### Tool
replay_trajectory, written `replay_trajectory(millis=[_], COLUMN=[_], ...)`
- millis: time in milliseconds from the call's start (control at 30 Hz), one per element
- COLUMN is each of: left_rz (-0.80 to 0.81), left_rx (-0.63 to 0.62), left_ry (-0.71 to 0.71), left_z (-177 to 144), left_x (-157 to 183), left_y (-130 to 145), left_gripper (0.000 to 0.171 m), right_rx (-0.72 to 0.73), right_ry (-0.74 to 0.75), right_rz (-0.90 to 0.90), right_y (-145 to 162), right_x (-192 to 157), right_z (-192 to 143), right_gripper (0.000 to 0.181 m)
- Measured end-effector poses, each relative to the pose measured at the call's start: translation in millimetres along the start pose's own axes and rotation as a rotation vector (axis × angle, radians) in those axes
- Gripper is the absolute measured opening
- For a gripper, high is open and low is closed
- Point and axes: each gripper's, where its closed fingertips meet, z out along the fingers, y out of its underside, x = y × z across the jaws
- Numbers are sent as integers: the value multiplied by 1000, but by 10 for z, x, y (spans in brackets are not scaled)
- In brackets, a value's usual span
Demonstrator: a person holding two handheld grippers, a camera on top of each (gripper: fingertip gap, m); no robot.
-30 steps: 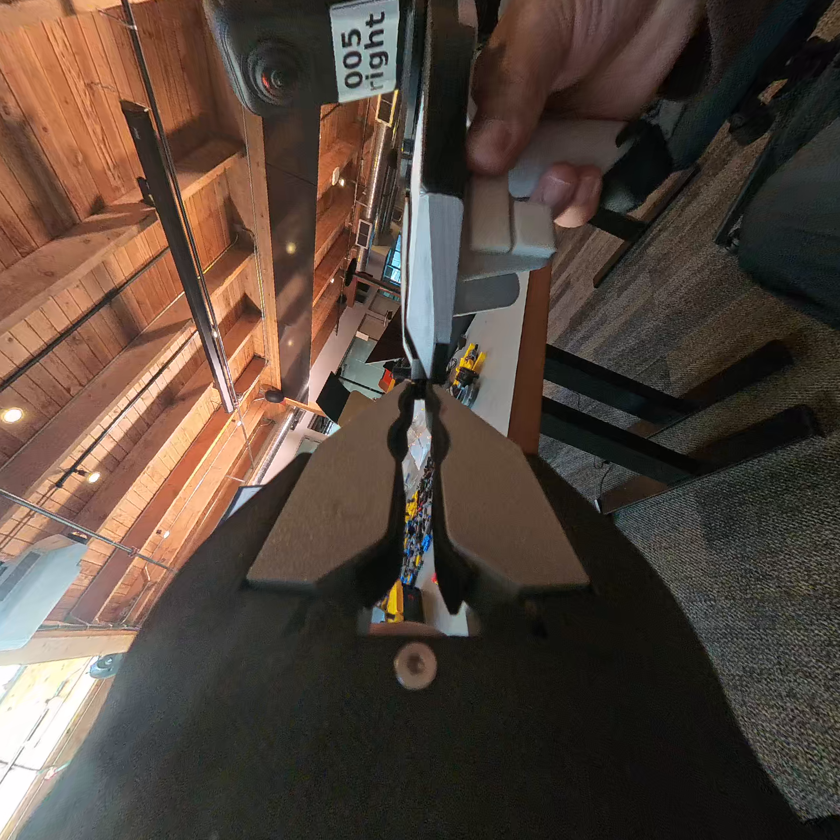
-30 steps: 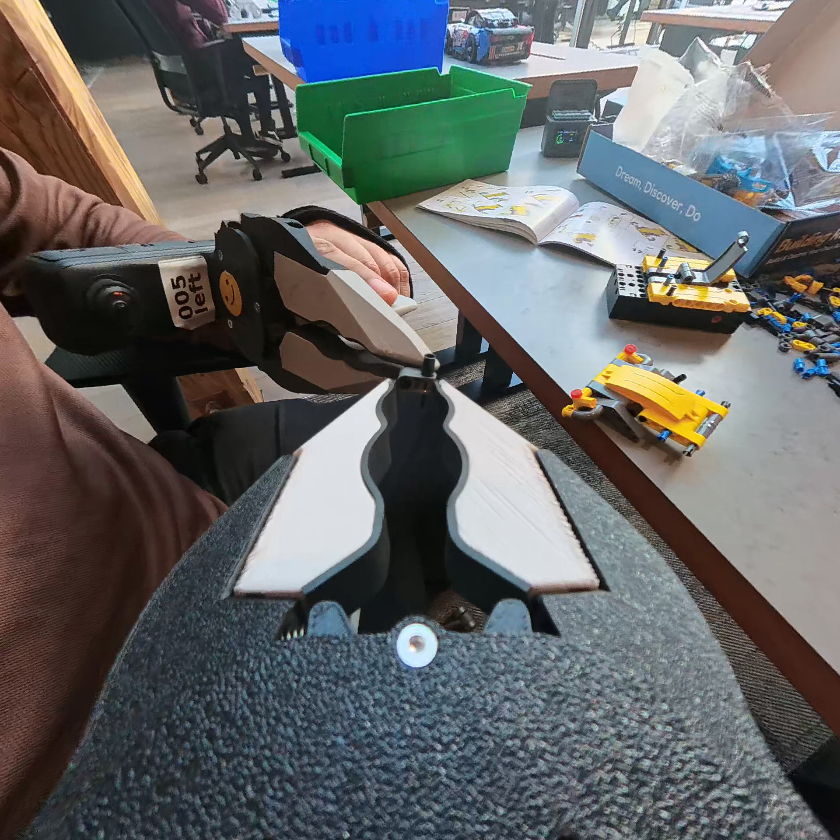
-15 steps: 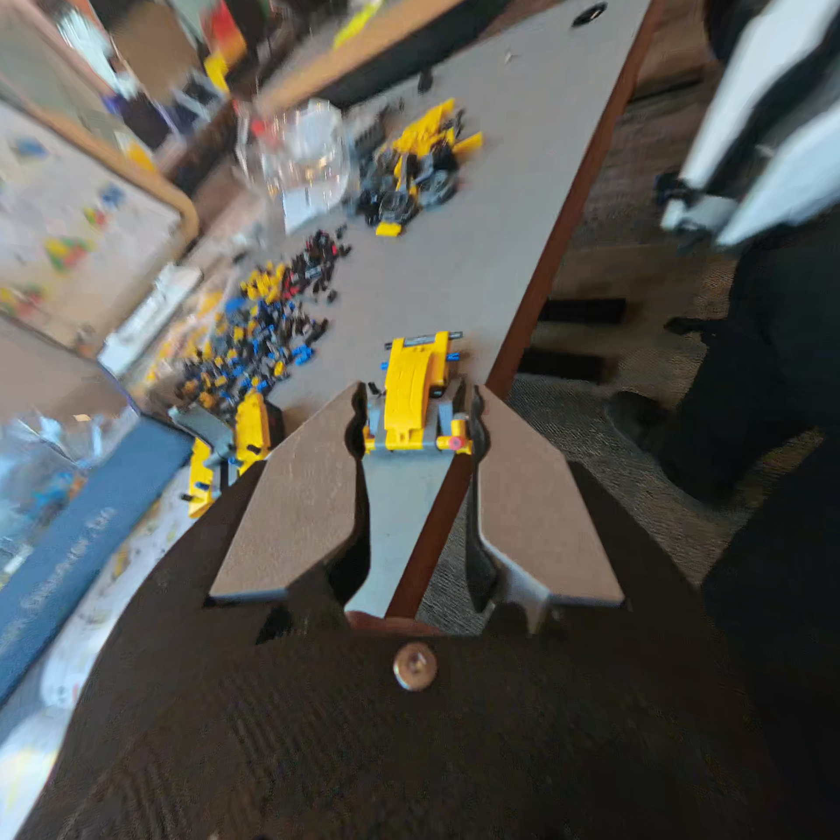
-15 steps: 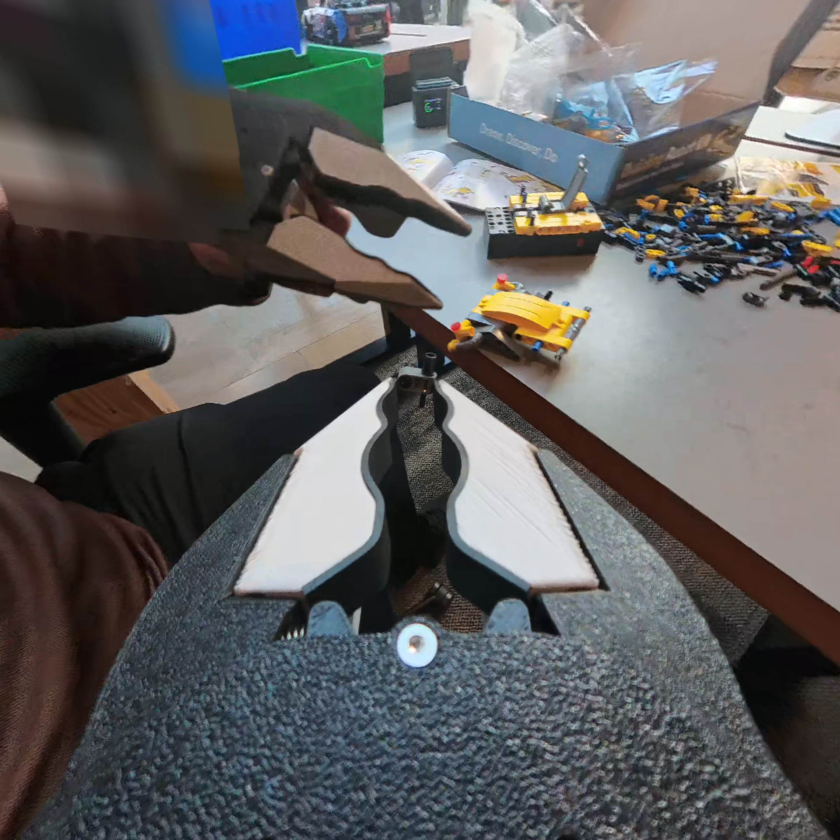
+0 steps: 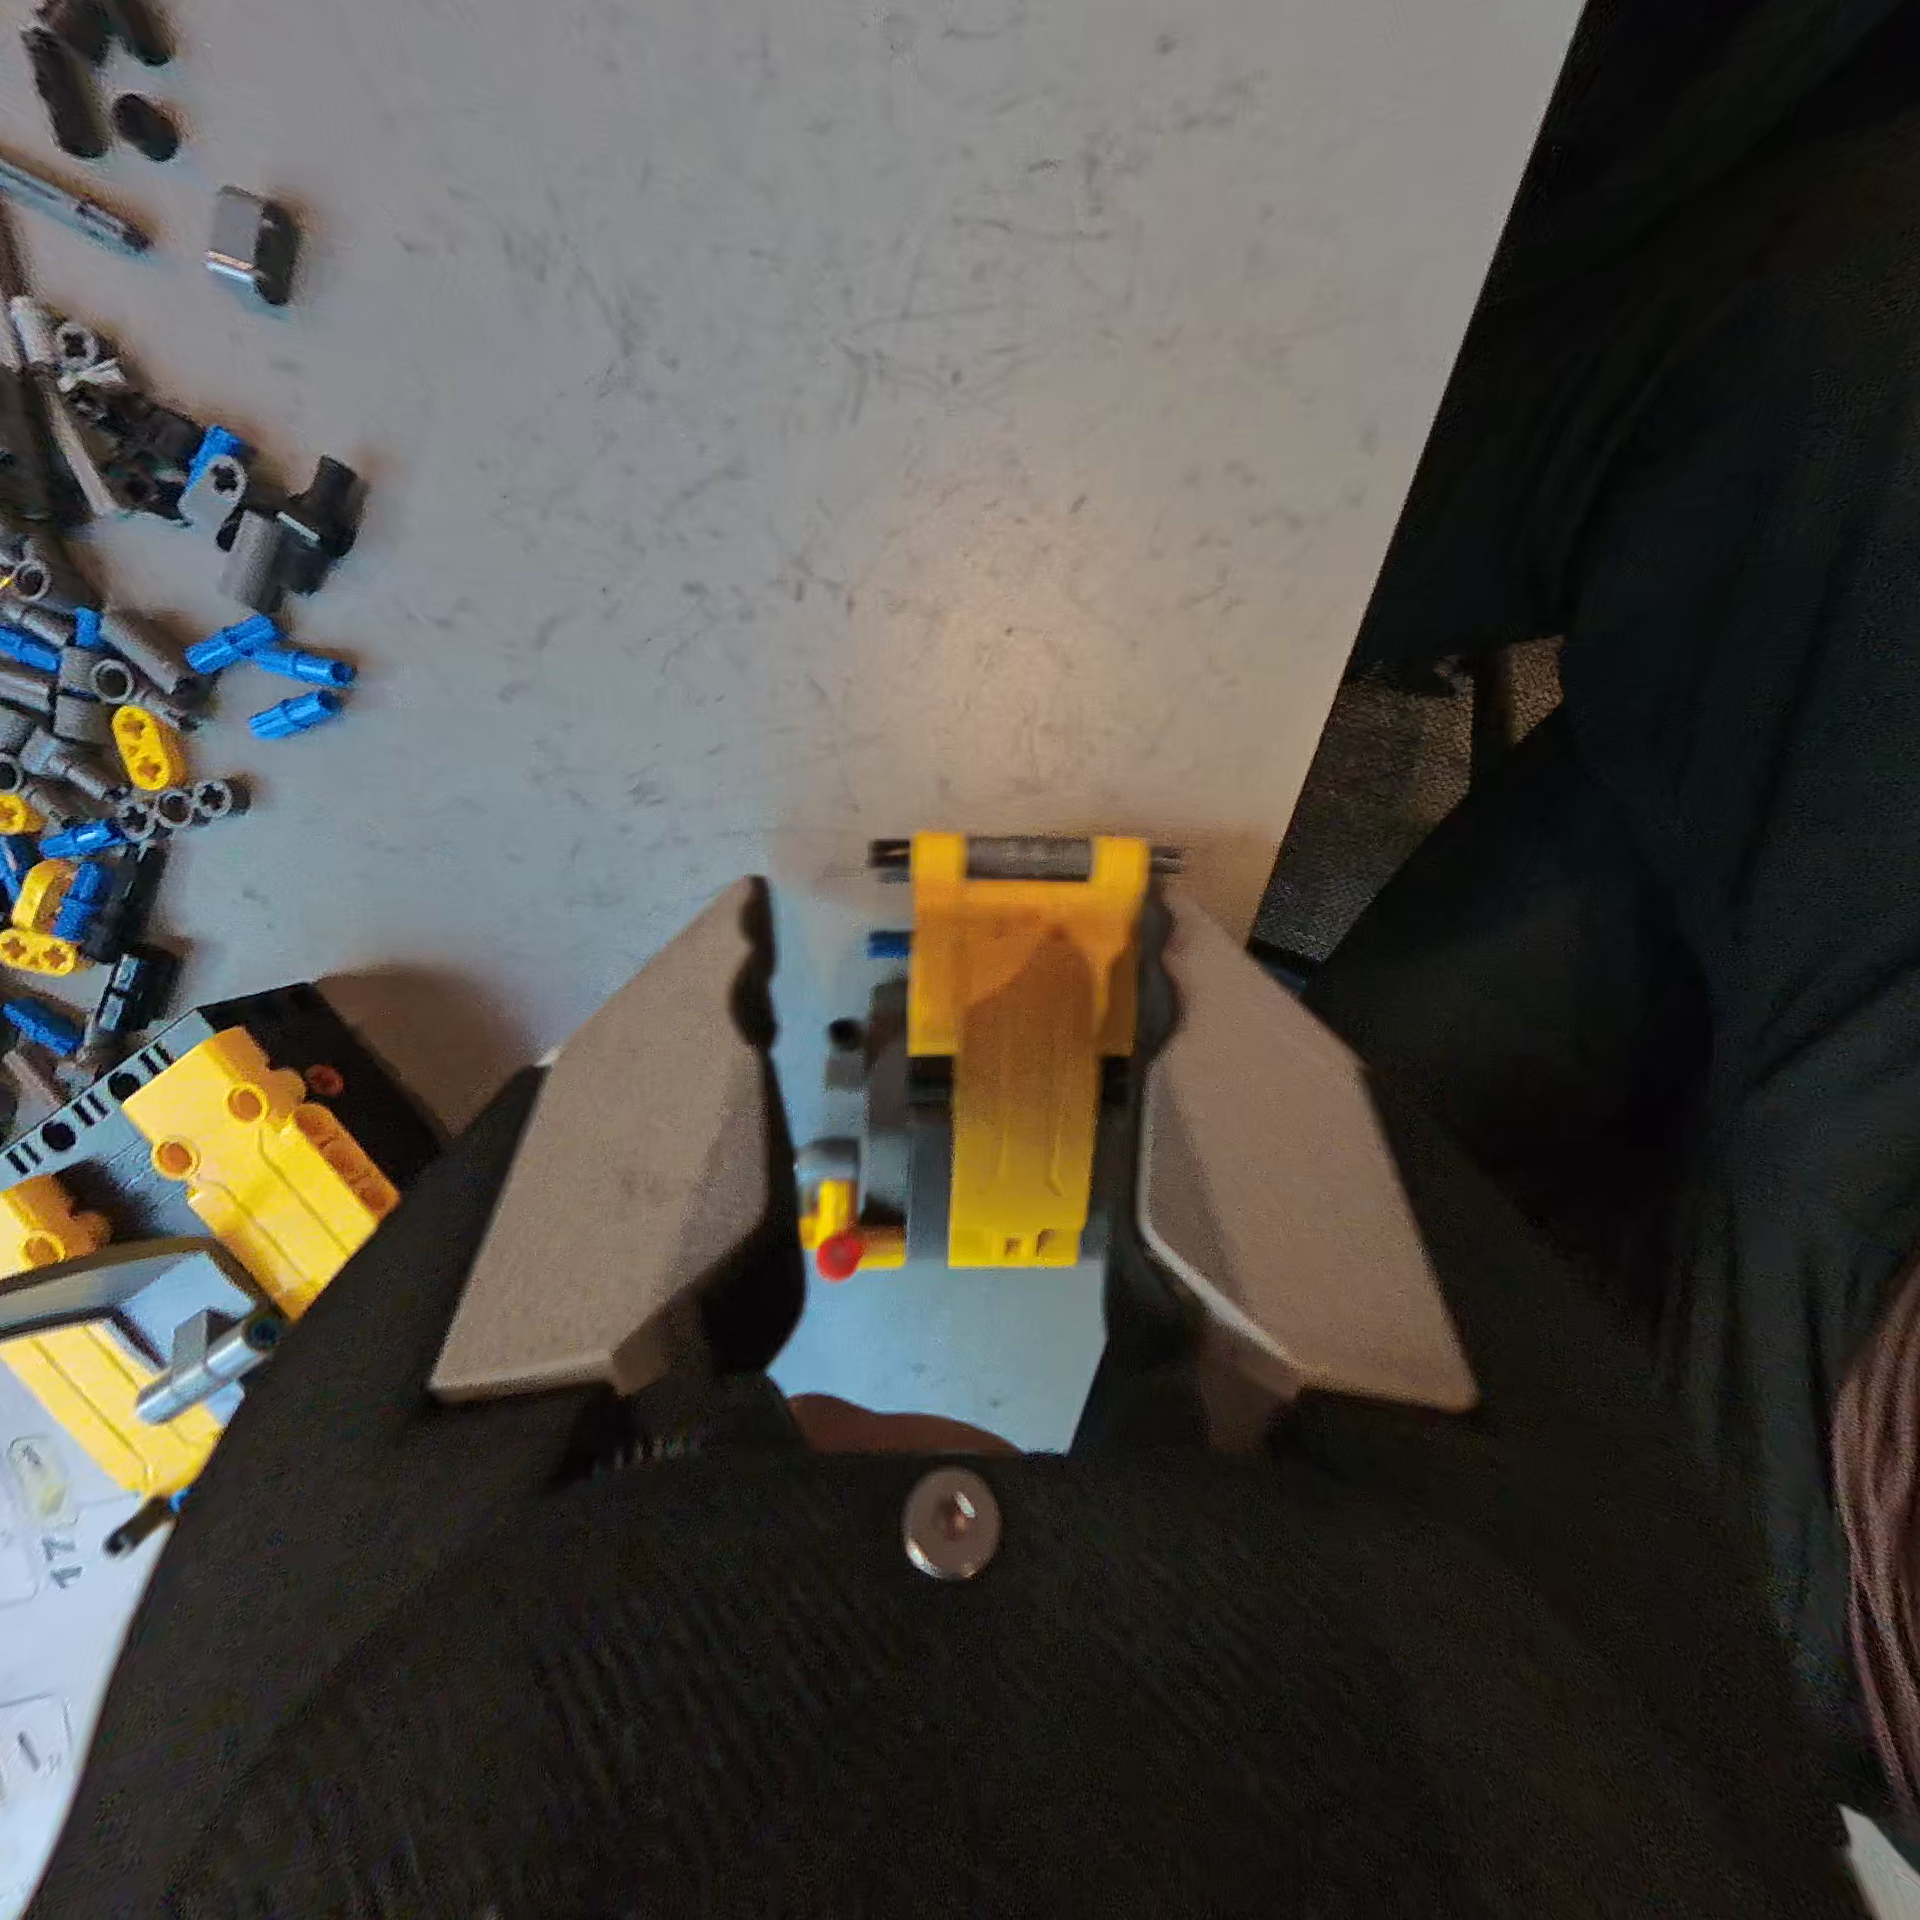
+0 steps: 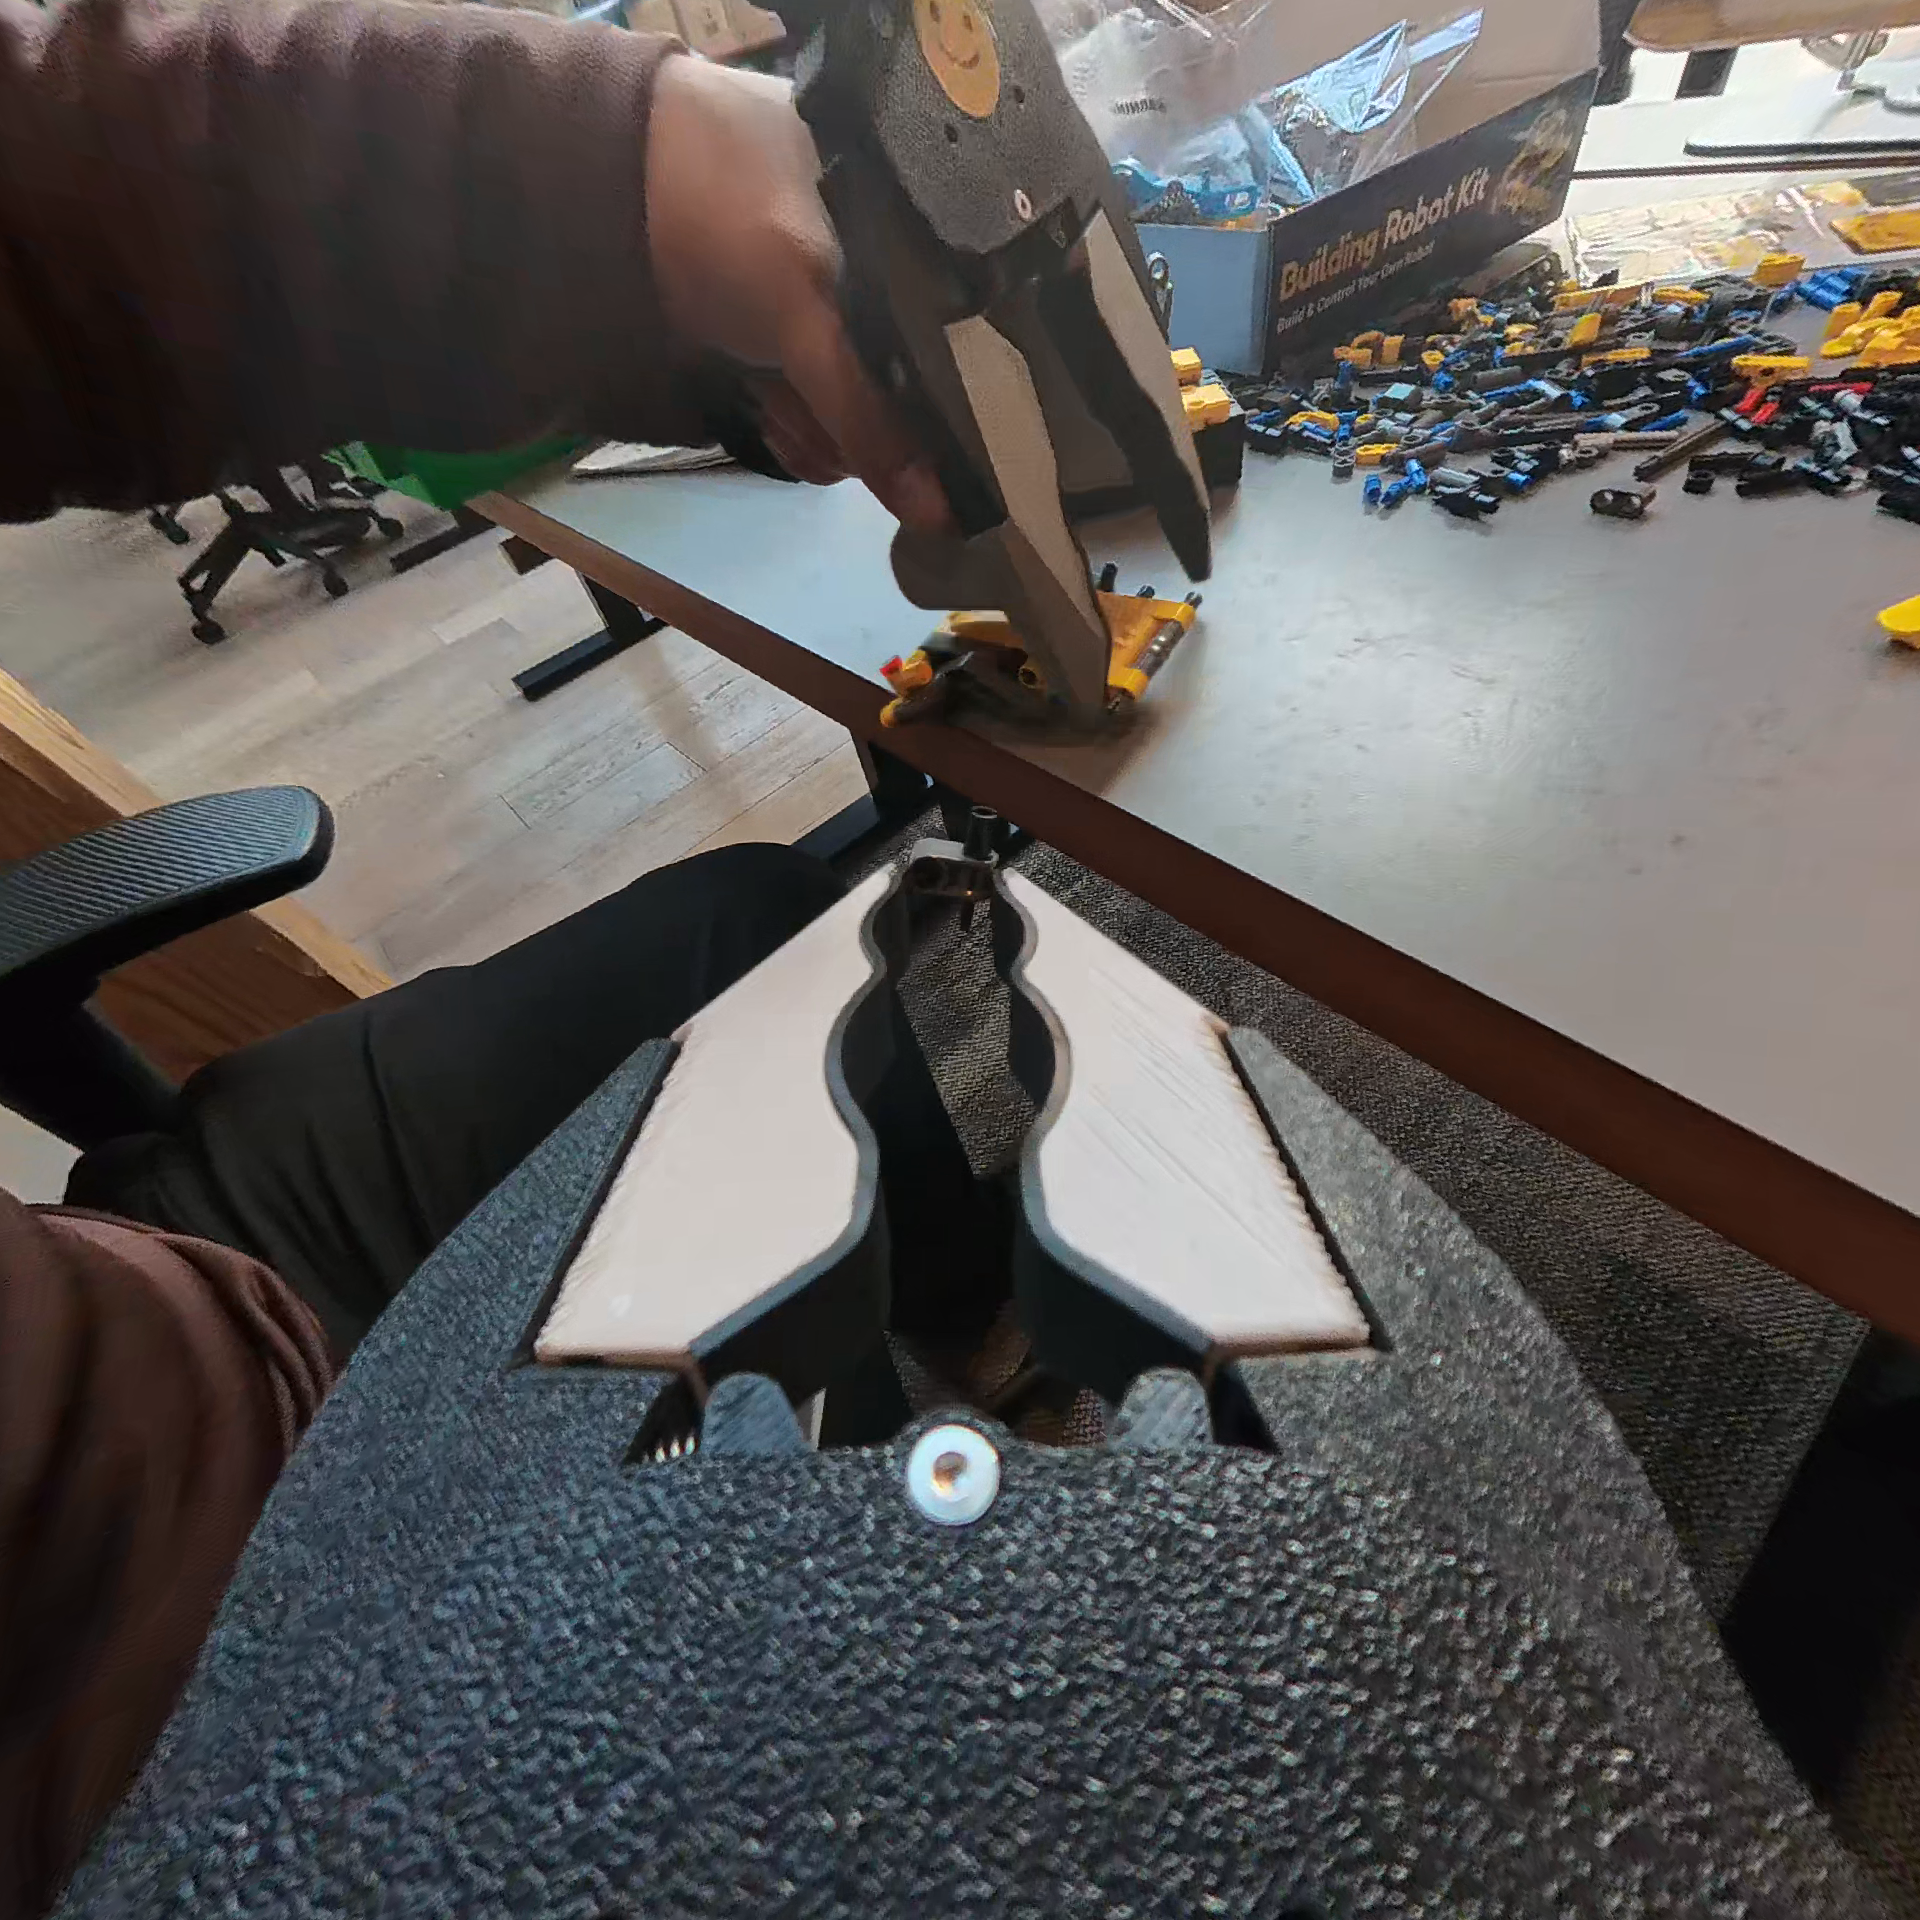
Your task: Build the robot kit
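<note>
Left tongs (image 5: 956, 914) gape wide astride one yellow-and-grey plastic brick model (image 5: 1013, 1060) at grey bench (image 5: 935, 416) edge; right tongs (image 6: 948, 878) pinch one small black connector piece (image 6: 961, 857).

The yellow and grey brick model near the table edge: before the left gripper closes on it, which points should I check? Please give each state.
1. Left gripper open: ok, fingers spread wide.
2. Yellow and grey brick model between the fingers: ok, one finger on each side.
3. Centred: not ok, it sits closer to one finger.
4. Model fully on the grey table: cannot tell, it lies right at the brown edge.
5. Right gripper clear of it: ok, it is below the table edge, shut on a small black connector piece.
6. Loose small bricks clear: ok, they lie apart.
</note>
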Motion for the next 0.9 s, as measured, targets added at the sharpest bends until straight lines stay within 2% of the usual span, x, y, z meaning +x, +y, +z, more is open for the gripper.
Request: replay_trajectory(millis=[33,200,300,433,500,667,767,900], left_rz=[1,-1,-15,-62,-80,-122,-130,-100], left_rx=[7,115,235,489,563,748,876,946], left_ry=[0,-21,-43,-61,-88,-115,-109,-107], left_z=[10,5,-140,-473,-571,-813,-961,-990], left_x=[2,-27,-57,-62,-92,-175,-179,-136], left_y=[-12,-71,-115,-171,-110,20,52,145], left_gripper=[50,49,49,49,49,49,49,49], right_rx=[-1,-28,-69,-51,-35,-59,-139,-289], right_ry=[2,21,79,125,126,138,166,205], right_rz=[-8,-87,-144,-22,40,106,68,4], right_y=[-4,-41,-48,-231,-372,-506,-437,-272], right_x=[-4,-53,-13,65,80,161,226,349], right_z=[4,70,158,402,576,991,1215,1422], right_gripper=[11,11,11,11,11,11,11,11])
